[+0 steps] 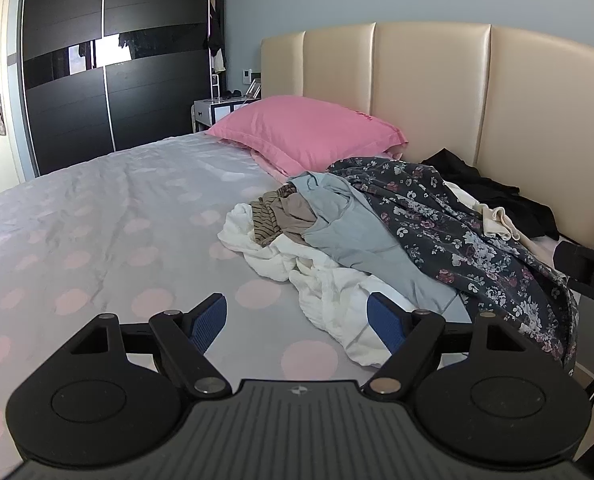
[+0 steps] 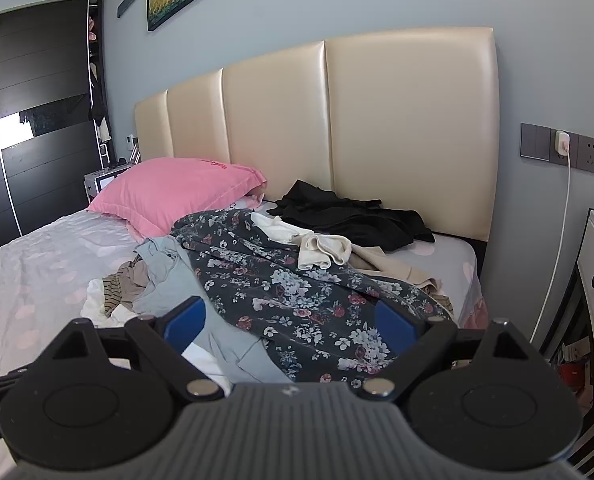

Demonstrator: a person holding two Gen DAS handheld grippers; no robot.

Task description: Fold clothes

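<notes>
left wrist view, nearest first: the left gripper [image 1: 297,322] hangs over the bedsheet [image 1: 97,240] with both blue pads spread wide and nothing between them. its right pad sits just beside the edge of a crumpled white garment [image 1: 321,292], which looks thin, soft and light — likely to bunch if pinched mid-panel, so a hem or corner is the better hold.

right wrist view: the right gripper [image 2: 291,322] is likewise fully apart and empty, poised above the near hem of a dark floral garment [image 2: 293,292]. this fabric drapes loosely over the pile and appears light and possibly slippery; grip at the hem edge, not the middle, and lift slowly so that neighbouring pieces do not drag along.

the unfolded pile lies on the right half of the bed. a grey-blue garment [image 2: 177,276] and a striped brown piece [image 2: 117,288] overlap the white one — further back rest a small cream item [image 2: 325,252] and a black garment [image 2: 353,216] near the headboard [image 2: 409,132], beside the pink pillow [image 2: 177,192]. nothing is folded yet.
</notes>
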